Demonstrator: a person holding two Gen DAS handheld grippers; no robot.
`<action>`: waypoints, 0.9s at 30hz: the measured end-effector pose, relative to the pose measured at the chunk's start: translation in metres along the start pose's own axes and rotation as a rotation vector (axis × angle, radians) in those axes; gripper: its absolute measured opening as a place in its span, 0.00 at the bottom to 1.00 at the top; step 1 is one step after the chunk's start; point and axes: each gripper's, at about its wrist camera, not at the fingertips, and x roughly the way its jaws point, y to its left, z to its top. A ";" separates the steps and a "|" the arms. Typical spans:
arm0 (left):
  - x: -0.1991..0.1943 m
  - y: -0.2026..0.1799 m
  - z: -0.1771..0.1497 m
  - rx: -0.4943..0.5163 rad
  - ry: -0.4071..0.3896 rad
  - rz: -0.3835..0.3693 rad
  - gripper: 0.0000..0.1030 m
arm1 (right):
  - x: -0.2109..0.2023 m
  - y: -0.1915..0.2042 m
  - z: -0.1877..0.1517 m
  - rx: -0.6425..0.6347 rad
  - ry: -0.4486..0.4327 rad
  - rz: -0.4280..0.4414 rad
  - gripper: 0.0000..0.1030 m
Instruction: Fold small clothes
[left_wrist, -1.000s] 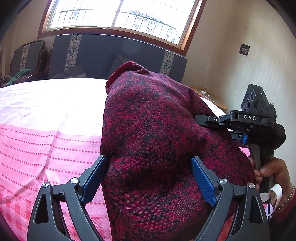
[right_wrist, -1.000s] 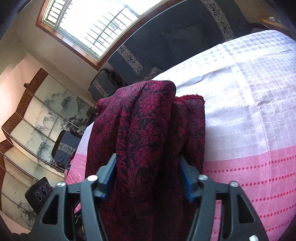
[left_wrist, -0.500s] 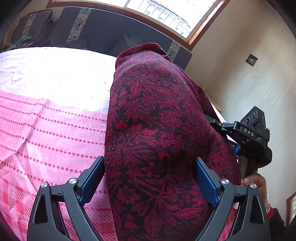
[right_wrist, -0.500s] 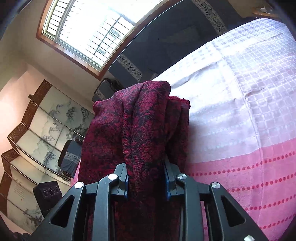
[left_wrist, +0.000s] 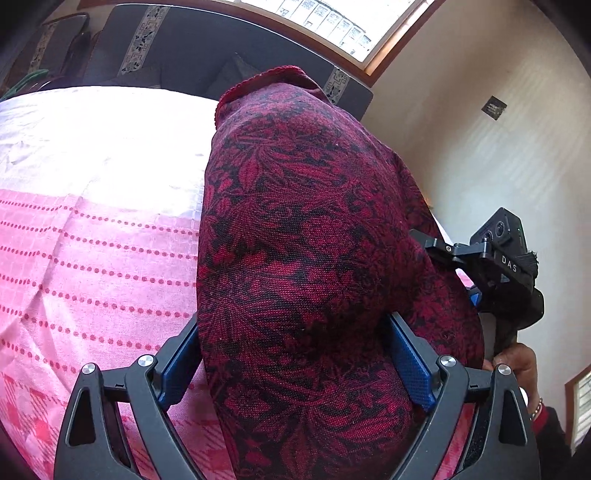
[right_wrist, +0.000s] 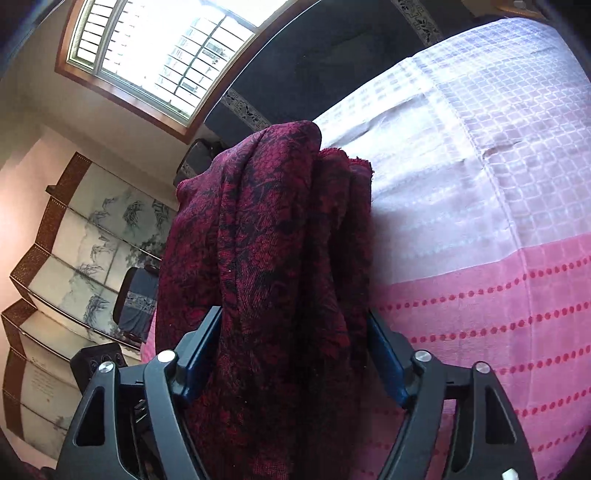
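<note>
Garment (left_wrist: 306, 258) lengthwise between claw fingers (left_wrist: 410, 362)

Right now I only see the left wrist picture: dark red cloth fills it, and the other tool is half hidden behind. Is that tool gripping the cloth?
Observer: The right gripper has just been opening its jaws. The dark red cloth sits bunched between them, apparently loose.
Operator: Is the cloth flat on that side?
Observer: No, it stands in upright folds above the bed cover.
Operator: What's beyond it?
Observer: A folding screen with painted panels, by the wall.
</note>
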 end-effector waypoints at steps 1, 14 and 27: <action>-0.001 0.003 0.001 0.004 0.006 -0.015 0.82 | 0.001 0.000 -0.002 0.004 -0.004 0.005 0.53; -0.076 0.068 -0.009 0.023 -0.028 0.015 0.69 | 0.059 0.040 -0.041 0.044 0.041 0.204 0.48; -0.106 0.014 0.047 0.158 -0.250 0.051 0.78 | 0.026 0.090 0.010 -0.139 -0.086 -0.008 0.59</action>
